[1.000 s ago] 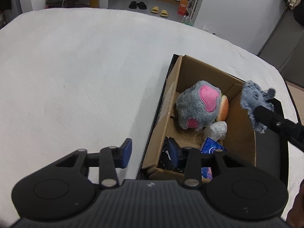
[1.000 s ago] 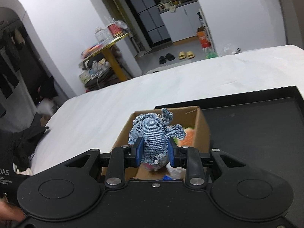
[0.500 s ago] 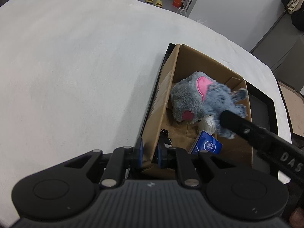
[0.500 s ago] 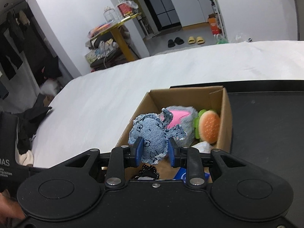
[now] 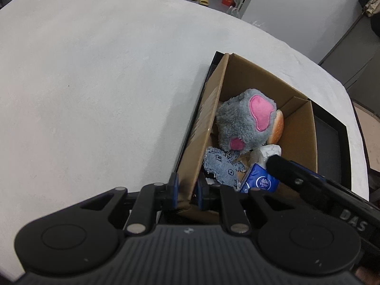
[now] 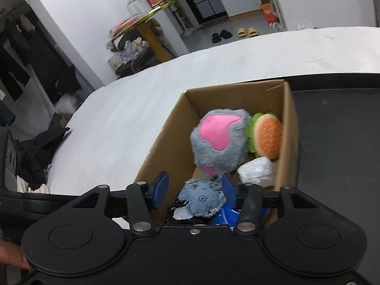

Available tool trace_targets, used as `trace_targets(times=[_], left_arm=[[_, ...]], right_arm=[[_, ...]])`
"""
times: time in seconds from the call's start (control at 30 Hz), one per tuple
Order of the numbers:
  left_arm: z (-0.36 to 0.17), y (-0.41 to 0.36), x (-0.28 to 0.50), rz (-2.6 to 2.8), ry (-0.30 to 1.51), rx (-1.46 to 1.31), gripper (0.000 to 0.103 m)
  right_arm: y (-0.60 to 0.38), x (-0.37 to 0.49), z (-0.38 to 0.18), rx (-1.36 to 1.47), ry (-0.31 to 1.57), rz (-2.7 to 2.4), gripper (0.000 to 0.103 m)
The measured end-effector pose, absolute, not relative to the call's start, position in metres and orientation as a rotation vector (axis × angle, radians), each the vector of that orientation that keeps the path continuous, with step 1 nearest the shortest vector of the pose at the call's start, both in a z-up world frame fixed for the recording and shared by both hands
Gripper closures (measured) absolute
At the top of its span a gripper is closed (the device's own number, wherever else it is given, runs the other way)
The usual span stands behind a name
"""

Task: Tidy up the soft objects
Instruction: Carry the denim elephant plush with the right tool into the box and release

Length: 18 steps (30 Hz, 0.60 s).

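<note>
A cardboard box (image 5: 206, 118) stands on a black tray (image 5: 330, 142). My left gripper (image 5: 187, 187) is shut on the box's near left wall. Inside lie a grey plush with pink patches (image 5: 242, 123), a burger plush (image 5: 276, 128), white crumpled paper (image 5: 269, 150) and a blue tissue packet (image 5: 258, 180). A small denim toy (image 6: 201, 199) rests in the box's near end (image 6: 166, 154). My right gripper (image 6: 194, 187) hangs over it with its jaws opening, and the blue pads stand off the toy. One right finger (image 5: 285, 168) reaches into the box in the left wrist view.
The tray (image 6: 337, 142) sits on a broad white cloth-covered surface (image 5: 95, 95) that stretches left and far. Beyond its edge are a cluttered yellow table (image 6: 152, 23), slippers (image 6: 247, 32) on the floor and dark clothing (image 6: 38, 147). A hand (image 6: 11, 256) shows at the lower left.
My left gripper closed on the box wall. My right gripper came over the box and down, its jaws parted, and the denim toy dropped from them into the box.
</note>
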<state>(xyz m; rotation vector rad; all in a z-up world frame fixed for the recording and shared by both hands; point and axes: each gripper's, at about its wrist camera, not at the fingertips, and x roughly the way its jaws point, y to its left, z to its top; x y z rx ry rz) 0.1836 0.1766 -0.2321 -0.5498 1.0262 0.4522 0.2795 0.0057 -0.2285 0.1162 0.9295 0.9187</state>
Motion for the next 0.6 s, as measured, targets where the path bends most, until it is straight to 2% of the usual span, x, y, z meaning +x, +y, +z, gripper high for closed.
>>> trace_targets(times=[0.23,0.4,0.6], left_arm=[[-0.224,0.162,0.185,0.497,1.028,-0.471,0.083],[-0.222,0.155,0.185,0.498,1.022,-0.439,0.061],[-0.219,0.143,0.182,0.503,1.006,-0.423,0.052]], right_arm=[[-0.015,0.279,-0.219,0.146,0.906,0.936,0.053],[-0.03,0.278,-0.217,0.162,0.902,0.963,0.053],[-0.061,0.278,-0.214,0.14,0.881,0.944,0.047]])
